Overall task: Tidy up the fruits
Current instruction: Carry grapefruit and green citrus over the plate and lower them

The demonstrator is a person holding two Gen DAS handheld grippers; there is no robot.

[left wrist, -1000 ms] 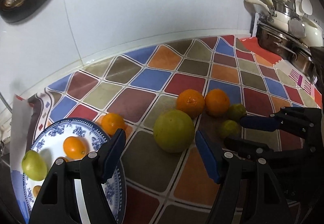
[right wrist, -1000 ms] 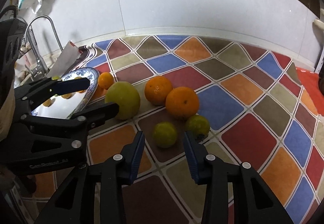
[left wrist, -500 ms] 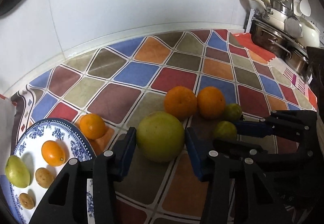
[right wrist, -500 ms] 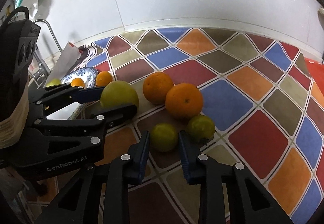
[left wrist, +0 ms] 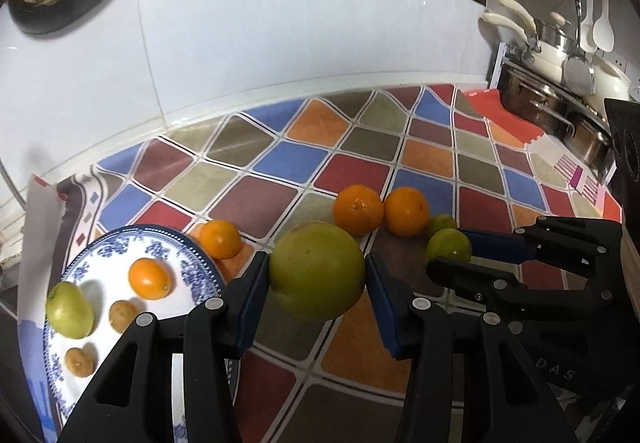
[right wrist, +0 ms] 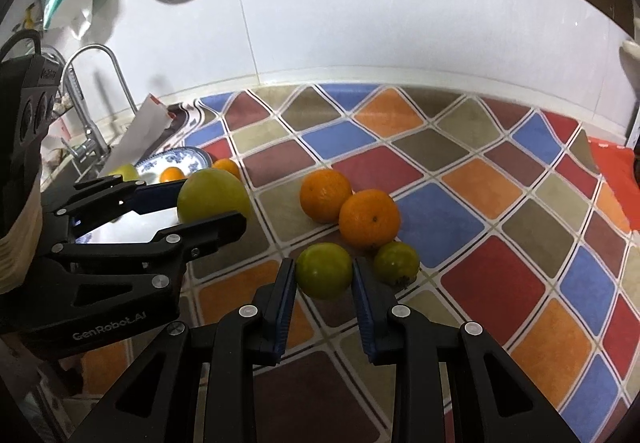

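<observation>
Though hidden rightward, cookware [left wrist: 560,55] leftward.

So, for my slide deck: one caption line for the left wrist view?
Left tool grips a large green fruit beside a blue-patterned plate, right tool holding a small green fruit.

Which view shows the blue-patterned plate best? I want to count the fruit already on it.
The left wrist view: the plate lies nearly whole at lower left, holding a green fruit, an orange one and two small brown ones. In the right wrist view the left gripper hides most of it.
</observation>
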